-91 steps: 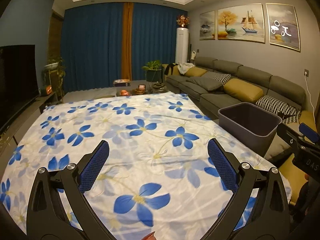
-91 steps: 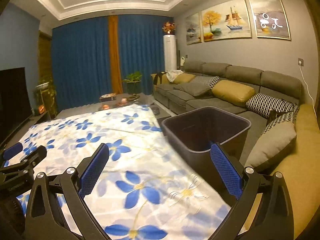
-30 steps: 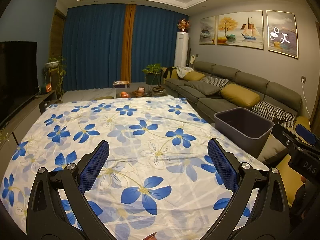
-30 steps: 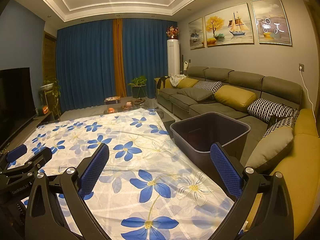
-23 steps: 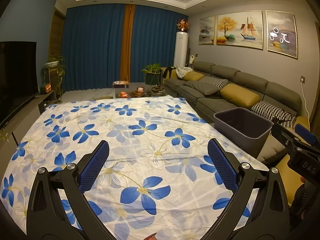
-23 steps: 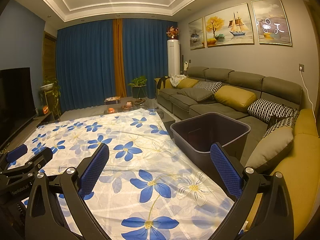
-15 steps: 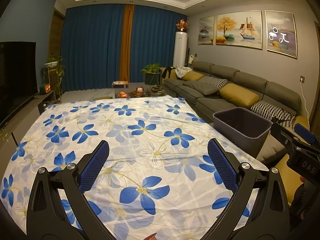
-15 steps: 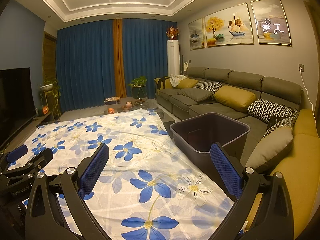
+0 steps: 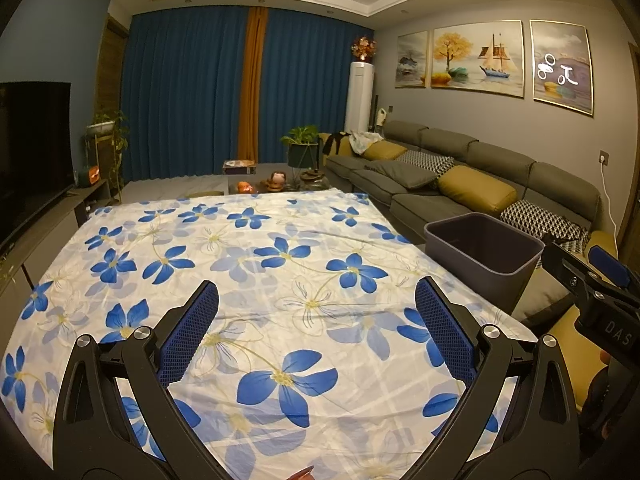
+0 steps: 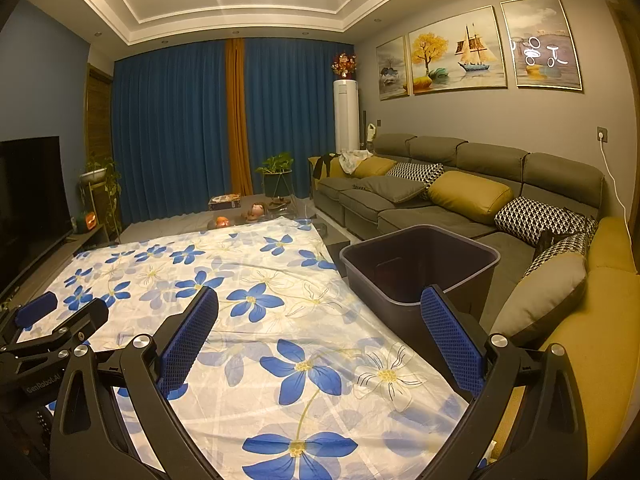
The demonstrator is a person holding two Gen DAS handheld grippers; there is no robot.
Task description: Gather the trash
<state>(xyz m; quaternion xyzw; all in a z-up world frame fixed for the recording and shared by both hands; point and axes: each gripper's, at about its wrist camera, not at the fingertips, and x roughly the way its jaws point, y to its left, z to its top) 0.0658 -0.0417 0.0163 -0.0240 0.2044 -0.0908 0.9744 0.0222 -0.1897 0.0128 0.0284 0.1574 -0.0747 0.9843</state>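
A dark grey trash bin point(image 9: 484, 246) stands at the right edge of a table covered by a white cloth with blue flowers point(image 9: 256, 264); it also shows in the right wrist view point(image 10: 420, 268), and what shows of its inside is bare. No trash shows on the cloth. My left gripper point(image 9: 316, 328) is open and empty above the cloth's near part. My right gripper point(image 10: 320, 332) is open and empty, its right finger in front of the bin. Each gripper shows at the edge of the other's view.
A grey sofa with yellow and patterned cushions point(image 10: 468, 196) runs along the right wall behind the bin. A TV point(image 9: 32, 148) stands at the left. A low table with small items point(image 9: 276, 182) and a potted plant point(image 9: 302, 148) sit beyond the cloth.
Both grippers have drawn back and up from the table since three seconds ago, so the cloth and bin look smaller. Over the last second almost nothing moved. Both stayed open.
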